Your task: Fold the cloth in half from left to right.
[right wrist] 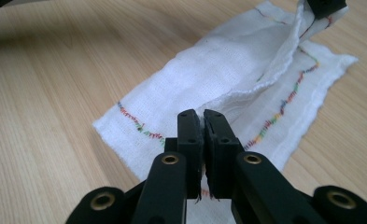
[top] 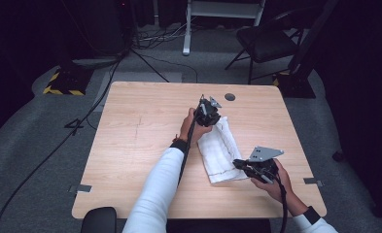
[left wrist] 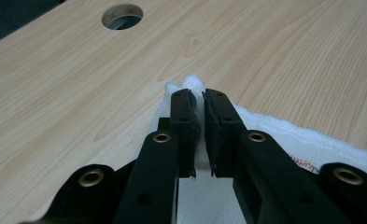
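Note:
A white cloth [top: 221, 150] with multicoloured stitching lies folded on the right half of the wooden table [top: 140, 141]. At its far end, my left gripper [top: 213, 116] is shut on a corner of the cloth [left wrist: 284, 130]; in the left gripper view [left wrist: 197, 95] white fabric shows squeezed between the pads. My right gripper [top: 237, 164] is at the near end. In the right gripper view [right wrist: 201, 114] the jaws are shut on the upper layer of the cloth [right wrist: 218, 70]. That layer rises in a loose fold toward the left gripper [right wrist: 328, 7] at the top right.
A round cable hole [top: 230, 96] sits in the table just beyond the left gripper, also seen as the hole [left wrist: 122, 16]. A black chair [top: 266, 41] and cables stand on the floor behind. Tape marks [top: 84, 188] sit near the front corners.

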`<state>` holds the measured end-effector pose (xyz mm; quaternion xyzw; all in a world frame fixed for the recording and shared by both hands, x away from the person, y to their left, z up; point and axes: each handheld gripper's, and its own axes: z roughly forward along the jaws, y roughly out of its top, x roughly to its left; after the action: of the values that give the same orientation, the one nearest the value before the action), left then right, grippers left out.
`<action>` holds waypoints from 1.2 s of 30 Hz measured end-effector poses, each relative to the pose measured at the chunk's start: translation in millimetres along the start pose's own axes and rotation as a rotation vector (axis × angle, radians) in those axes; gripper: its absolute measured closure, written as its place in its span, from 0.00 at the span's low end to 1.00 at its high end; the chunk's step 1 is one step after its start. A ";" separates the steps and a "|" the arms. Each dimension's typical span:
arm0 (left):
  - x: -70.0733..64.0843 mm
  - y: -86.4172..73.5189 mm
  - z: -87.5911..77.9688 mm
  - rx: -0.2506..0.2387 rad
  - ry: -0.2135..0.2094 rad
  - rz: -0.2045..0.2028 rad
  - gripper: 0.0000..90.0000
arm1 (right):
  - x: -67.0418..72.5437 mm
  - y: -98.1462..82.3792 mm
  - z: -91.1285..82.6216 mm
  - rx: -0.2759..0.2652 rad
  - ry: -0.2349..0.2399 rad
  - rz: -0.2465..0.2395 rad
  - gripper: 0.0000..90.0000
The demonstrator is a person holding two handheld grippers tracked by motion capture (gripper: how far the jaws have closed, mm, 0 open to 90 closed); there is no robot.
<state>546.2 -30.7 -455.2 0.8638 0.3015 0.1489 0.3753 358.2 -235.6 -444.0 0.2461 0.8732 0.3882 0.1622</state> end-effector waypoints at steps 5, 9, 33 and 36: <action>-8.4 4.6 14.8 0.012 0.029 -0.001 0.90 | -5.1 -10.5 0.2 0.041 -0.023 0.014 0.95; -15.7 6.8 23.6 0.015 0.061 0.014 0.86 | -11.9 -22.3 2.6 0.080 -0.031 0.049 0.91; -68.0 -62.7 -63.3 0.070 -0.187 0.187 0.27 | -35.6 -44.3 -13.0 0.052 -0.159 0.178 0.46; -80.4 -72.2 -68.6 0.062 -0.203 0.202 0.31 | -38.6 -40.3 -5.0 0.068 -0.179 0.157 0.46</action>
<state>421.3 -4.6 -464.8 0.9115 0.1781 0.0883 0.3601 375.5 -283.2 -467.8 0.3526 0.8459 0.3464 0.2004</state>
